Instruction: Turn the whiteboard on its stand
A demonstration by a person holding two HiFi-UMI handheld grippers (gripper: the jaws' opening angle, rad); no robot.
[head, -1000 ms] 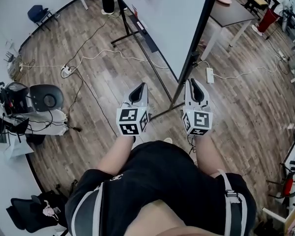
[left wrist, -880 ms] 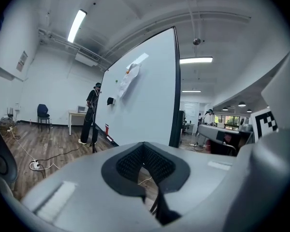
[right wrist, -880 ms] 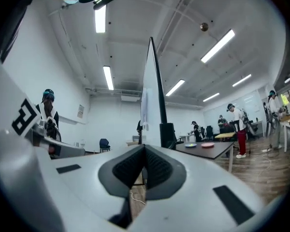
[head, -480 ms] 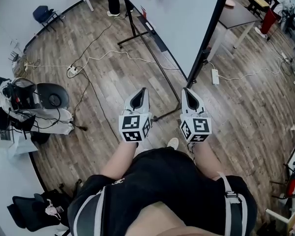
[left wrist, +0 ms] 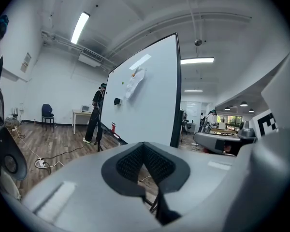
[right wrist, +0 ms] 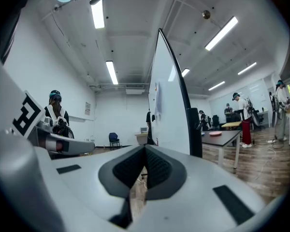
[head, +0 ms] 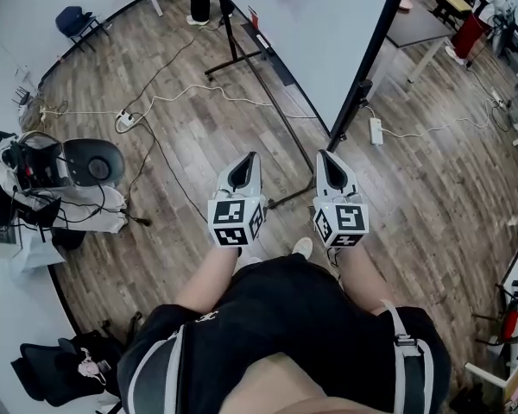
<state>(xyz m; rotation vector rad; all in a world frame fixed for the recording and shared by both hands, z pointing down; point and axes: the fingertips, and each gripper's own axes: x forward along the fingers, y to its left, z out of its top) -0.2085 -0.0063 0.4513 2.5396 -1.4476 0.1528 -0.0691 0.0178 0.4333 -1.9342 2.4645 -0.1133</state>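
Head view: whiteboard [head: 328, 24], upper centre, looks stiff and bulky; grip its black side frame [head: 373, 59]; left tongs [head: 249, 158] and right tongs [head: 323, 157] closed, empty.

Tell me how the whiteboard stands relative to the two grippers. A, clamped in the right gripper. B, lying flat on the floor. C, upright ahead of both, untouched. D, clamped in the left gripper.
C: the whiteboard stands upright ahead of the left gripper and the right gripper, whose jaws are both together on nothing and clear of it.
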